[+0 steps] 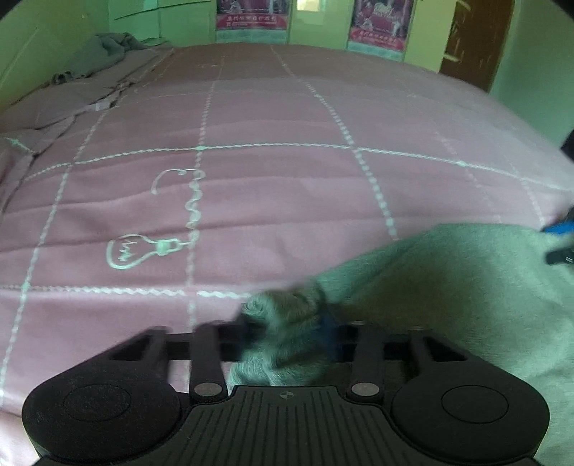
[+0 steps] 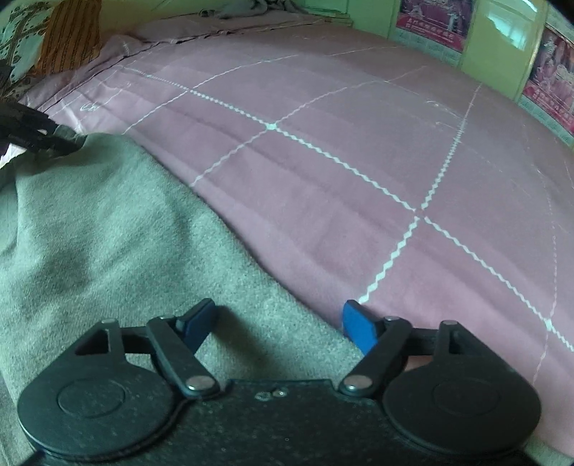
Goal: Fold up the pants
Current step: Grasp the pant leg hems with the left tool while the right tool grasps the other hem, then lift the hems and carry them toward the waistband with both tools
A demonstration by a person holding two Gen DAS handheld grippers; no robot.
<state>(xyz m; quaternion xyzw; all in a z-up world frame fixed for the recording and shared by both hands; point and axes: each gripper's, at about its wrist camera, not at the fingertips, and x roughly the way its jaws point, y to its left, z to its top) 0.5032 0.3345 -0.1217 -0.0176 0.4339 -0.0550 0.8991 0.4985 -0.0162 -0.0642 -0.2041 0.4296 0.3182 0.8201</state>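
The grey-green fleece pants (image 1: 448, 286) lie on the pink bedspread (image 1: 269, 172). My left gripper (image 1: 287, 329) is shut on a bunched corner of the pants, which fills the space between its fingers. In the right wrist view the pants (image 2: 107, 233) spread across the lower left. My right gripper (image 2: 281, 326) is open, its blue fingertips (image 2: 357, 328) wide apart over the pants' edge, holding nothing. The left gripper shows at the far left of that view (image 2: 53, 141), pinching the cloth. The right gripper's blue tip shows at the right edge of the left wrist view (image 1: 559, 229).
The pink bedspread (image 2: 358, 161) has a white zigzag grid and a light-bulb print (image 1: 140, 251). A rumpled grey cloth (image 1: 104, 50) lies at the far corner. Green walls with posters (image 1: 251, 18) and a brown door (image 1: 477, 39) stand behind the bed.
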